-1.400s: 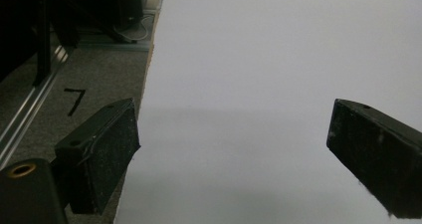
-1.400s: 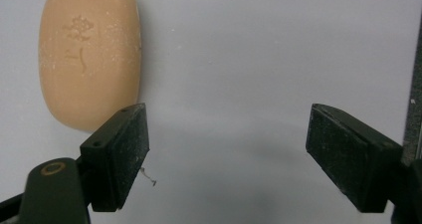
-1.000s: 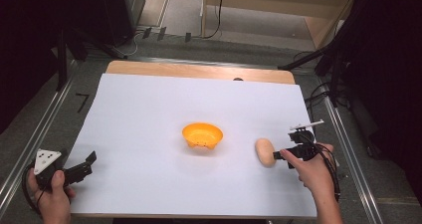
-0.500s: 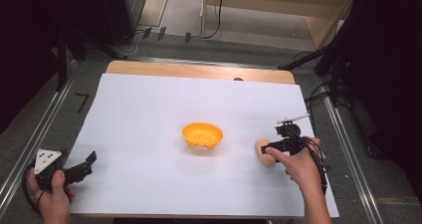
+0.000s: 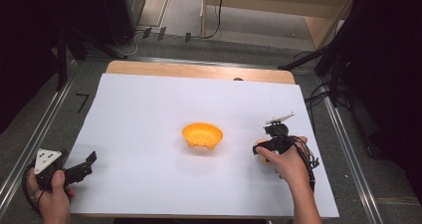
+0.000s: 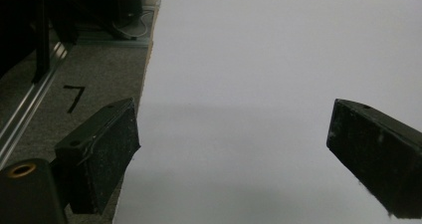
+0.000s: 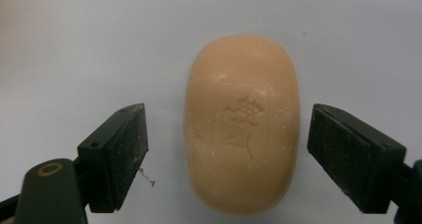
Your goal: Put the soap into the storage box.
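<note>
A tan oval bar of soap with a stamped emblem lies flat on the white sheet. My right gripper stands open directly over it, one black jaw on each side, with a gap between each jaw and the bar. From the high view, that right gripper and the hand cover most of the soap, right of an orange bowl at the sheet's middle. My left gripper rests open at the sheet's near left corner. Its jaws hold nothing and straddle the sheet's left edge.
The white sheet covers most of a wooden table. Grey matting with a black "7" mark and metal rails run along the left. Cables lie off the right edge.
My right gripper has swung left from beside the soap to above it, and now straddles the bar. The left gripper and the bowl have stayed put.
</note>
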A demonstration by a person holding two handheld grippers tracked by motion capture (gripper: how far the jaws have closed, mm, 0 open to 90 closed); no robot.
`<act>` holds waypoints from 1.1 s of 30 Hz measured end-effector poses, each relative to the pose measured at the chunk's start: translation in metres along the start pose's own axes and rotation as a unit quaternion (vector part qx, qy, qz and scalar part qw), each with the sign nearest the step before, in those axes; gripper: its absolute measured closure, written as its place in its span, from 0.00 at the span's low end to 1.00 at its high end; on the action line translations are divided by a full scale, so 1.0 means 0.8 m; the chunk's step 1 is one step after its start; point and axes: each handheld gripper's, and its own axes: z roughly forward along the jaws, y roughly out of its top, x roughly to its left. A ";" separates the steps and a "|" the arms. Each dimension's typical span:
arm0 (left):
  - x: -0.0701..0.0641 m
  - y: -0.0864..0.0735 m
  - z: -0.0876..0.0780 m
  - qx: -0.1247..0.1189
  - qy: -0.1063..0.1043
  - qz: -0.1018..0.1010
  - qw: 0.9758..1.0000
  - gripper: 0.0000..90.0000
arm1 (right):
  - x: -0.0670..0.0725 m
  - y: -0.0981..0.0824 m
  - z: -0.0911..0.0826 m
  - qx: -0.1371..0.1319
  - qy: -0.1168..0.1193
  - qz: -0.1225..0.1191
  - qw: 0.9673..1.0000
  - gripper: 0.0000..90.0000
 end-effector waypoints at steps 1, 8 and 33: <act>0.000 0.000 0.000 0.000 0.000 -0.001 1.000 0.08 | -0.001 0.000 0.003 0.001 0.000 0.003 1.000 0.20; -0.001 0.000 0.001 0.004 0.002 0.001 1.000 0.08 | -0.001 0.000 0.015 0.008 -0.017 0.010 1.000 0.36; 0.002 0.000 0.000 0.004 -0.002 -0.008 1.000 0.08 | -0.001 -0.007 0.020 0.020 -0.019 -0.023 0.999 0.37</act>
